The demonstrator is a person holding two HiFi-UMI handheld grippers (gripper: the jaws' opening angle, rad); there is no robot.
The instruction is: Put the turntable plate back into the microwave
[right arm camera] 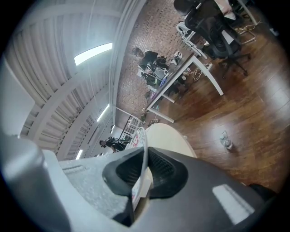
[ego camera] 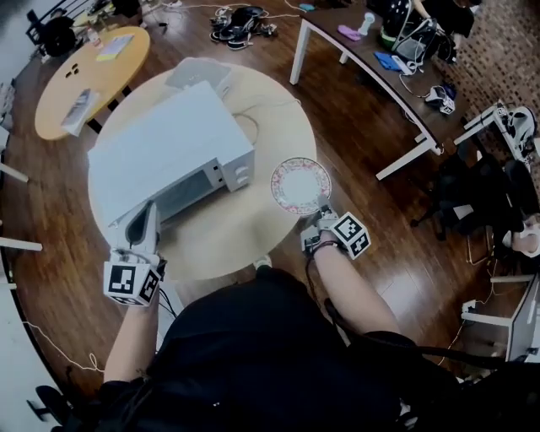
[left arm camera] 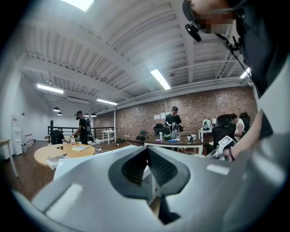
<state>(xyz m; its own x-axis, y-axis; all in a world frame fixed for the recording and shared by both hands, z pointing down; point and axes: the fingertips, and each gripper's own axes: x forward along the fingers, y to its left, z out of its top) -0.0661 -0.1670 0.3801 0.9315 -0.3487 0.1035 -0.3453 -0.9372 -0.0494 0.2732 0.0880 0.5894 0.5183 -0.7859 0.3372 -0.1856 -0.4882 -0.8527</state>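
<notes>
Here, my left gripper, jaws together, sits at the one microwave's near corner, bare table stretches rightward, and my right gripper's jaws clamp the one turntable plate's rim by the table's right edge.

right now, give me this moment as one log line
left gripper: shut, empty, at microwave front | right gripper: shut on plate rim, over table edge | plate: not yet inside

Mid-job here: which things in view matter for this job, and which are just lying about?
Job: turntable plate, held in the right tool; microwave; left tool at its front.
Lying about: orange table with papers; cluttered long desk; cable pile.
</notes>
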